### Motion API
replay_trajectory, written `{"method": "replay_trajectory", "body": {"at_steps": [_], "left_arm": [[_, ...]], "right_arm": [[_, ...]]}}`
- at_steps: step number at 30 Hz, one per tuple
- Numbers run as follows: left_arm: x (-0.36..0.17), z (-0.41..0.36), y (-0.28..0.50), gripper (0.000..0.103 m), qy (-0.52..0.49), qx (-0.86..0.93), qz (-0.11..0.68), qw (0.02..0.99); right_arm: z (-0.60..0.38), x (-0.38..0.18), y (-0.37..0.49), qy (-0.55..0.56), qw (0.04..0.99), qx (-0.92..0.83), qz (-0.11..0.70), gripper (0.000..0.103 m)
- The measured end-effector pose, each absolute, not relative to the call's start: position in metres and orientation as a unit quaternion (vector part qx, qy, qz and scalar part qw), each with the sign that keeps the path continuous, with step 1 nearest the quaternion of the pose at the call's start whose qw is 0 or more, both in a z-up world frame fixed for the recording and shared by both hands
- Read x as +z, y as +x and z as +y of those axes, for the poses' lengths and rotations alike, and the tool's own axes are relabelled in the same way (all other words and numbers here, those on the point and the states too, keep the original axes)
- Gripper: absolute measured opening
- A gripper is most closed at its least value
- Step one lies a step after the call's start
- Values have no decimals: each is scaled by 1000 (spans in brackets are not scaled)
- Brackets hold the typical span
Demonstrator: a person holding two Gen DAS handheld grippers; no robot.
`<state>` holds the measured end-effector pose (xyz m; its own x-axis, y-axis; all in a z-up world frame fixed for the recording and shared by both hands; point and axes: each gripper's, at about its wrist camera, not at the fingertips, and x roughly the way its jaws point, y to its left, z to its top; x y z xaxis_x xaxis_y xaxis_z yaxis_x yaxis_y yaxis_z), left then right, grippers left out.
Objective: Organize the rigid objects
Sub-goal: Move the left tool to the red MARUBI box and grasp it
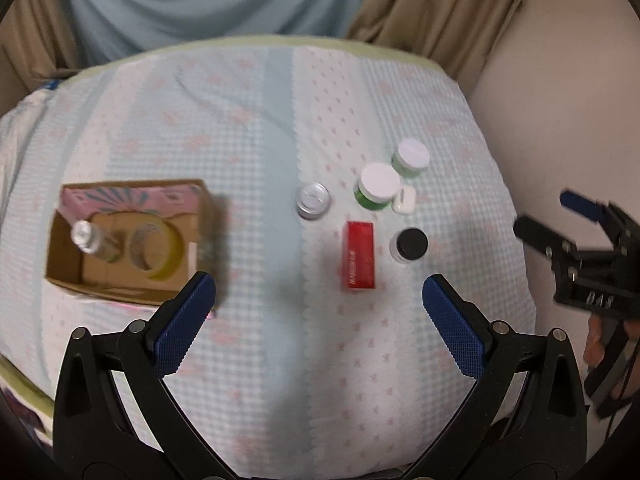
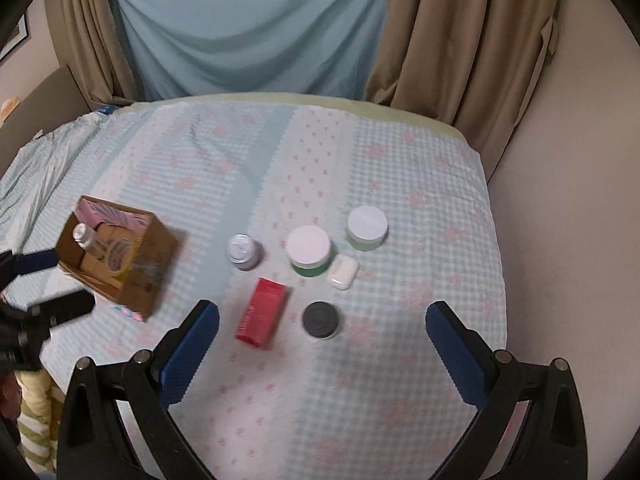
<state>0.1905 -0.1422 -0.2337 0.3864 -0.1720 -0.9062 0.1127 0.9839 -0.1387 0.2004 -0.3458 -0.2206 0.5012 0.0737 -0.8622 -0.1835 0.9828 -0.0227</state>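
Both tools hang released above a cloth-covered table [image 2: 400, 380], the left gripper [image 1: 318, 294] and the right gripper [image 2: 322, 320] each with blue pads spread wide and nothing between them.

The likeliest mishap from here sits in the crowding. Near the table's right edge, a dark green jar [image 2: 309, 250] with a white lid stands touching, or all but touching, a small white case [image 2: 342, 271], with a paler green jar [image 2: 367, 227] just beyond it toward the far edge. A jaw closing on either jar could knock its neighbour over or shove the case aside. The red box [image 2: 262, 319] lies flat, just beside a black-capped jar [image 2: 320, 319], and a careless reach for one may slide the other on the soft cloth. The silver-topped tin [image 2: 243, 252] stands apart and looks the safest pick.

The cardboard box [image 2: 138, 276] rests toward the left edge, open at the top, already holding a clear bottle [image 1: 90, 240] leaning upright and a roll of yellowish tape [image 1: 154, 250]. It appears light, so a heavy drop against its wall could tip it. Motion blur softens the labels, so the contents of the jars cannot be read.
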Motion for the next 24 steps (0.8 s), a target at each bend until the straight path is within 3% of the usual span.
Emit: {"method": "replay_trajectory", "body": {"at_steps": [11,24], "left_arm": [[-353,-204,248,101,0,-97,600,794],[-473,-228,281,87,2,-92,633,768]], "right_arm": [[-368,-317,284,-54,841,105,528,103],[-334,-430,348,-127,819,193,525,103]]}}
